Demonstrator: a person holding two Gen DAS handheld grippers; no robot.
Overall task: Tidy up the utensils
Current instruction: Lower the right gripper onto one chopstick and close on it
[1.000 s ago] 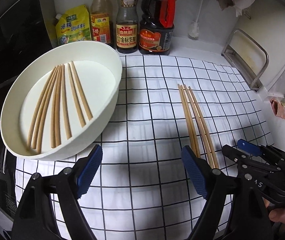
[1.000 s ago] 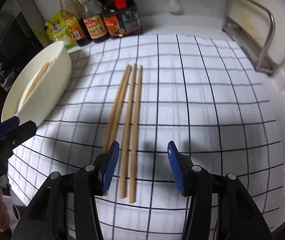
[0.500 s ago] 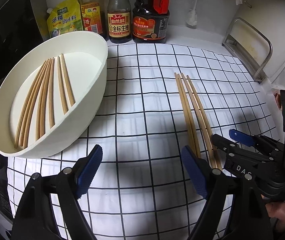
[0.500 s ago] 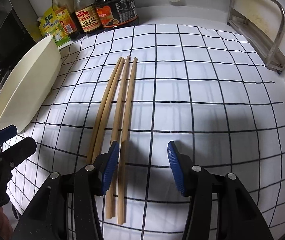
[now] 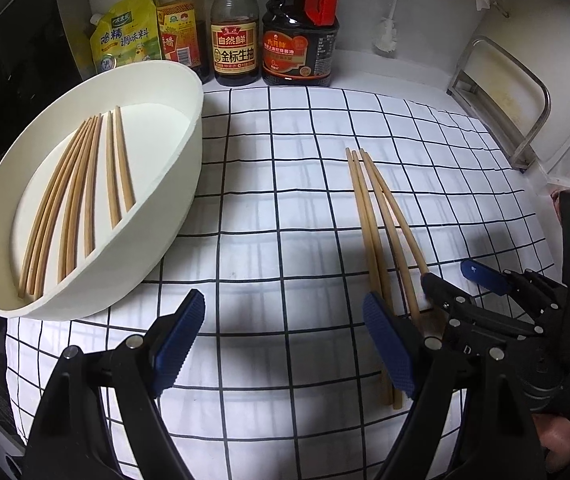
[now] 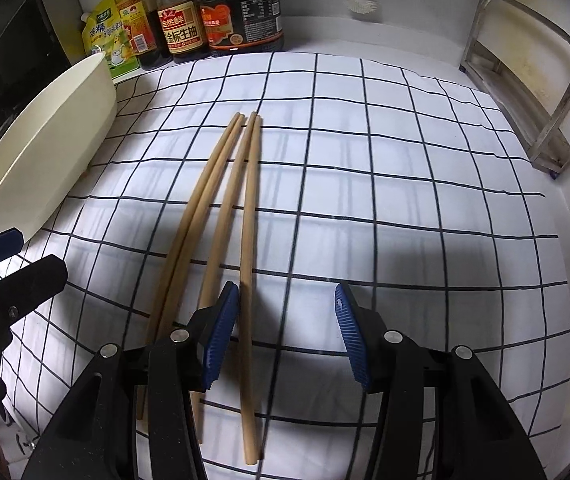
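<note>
Four loose chopsticks (image 6: 221, 216) lying side by side on the checked cloth (image 6: 405, 200) over the counter; more inside the white dish (image 5: 173, 184). Right tongs (image 6: 285, 332) apart, straddling one stick. Left tongs (image 5: 285, 340) apart, gripping nothing

You get bright overhead light on the checked cloth (image 6: 405, 160), with soft dark shadows pooled under each hand-held gripper. Both fisheye views bend the grid lines and go black at the corners; focus stays sharp.

Soy sauce bottle (image 5: 234, 46) label: 自然鲜, 金标生抽. Yellow pouch (image 5: 125, 36): 鸡精调味料. Dark bottle (image 5: 299, 46): 六月鲜.
</note>
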